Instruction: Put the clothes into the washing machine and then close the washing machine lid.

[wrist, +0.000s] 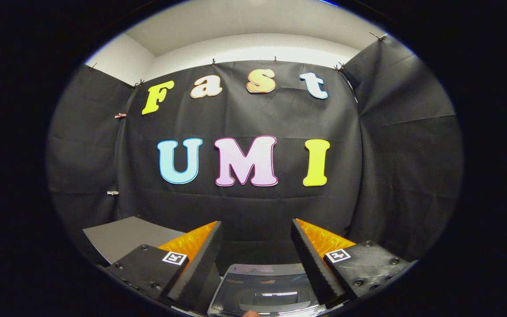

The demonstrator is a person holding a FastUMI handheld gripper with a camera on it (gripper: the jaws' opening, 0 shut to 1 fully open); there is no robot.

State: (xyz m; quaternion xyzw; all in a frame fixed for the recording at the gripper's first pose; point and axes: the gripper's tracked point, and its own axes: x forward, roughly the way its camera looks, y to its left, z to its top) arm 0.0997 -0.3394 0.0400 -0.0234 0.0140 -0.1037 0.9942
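Black booth cloth behind, the gripper (257, 246) hangs with fingers spread, empty, washing machine lid (264, 290) directly below between them.

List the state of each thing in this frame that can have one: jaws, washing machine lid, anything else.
Gripper: jaws open, wide apart, nothing between them, raised and facing the booth wall.
Washing machine: below and between the fingers, seen from above.
Washing machine lid: glossy transparent panel lying flat over the top, apparently closed; hard to confirm from this angle.
Grey board: lying flat beside the gripper.
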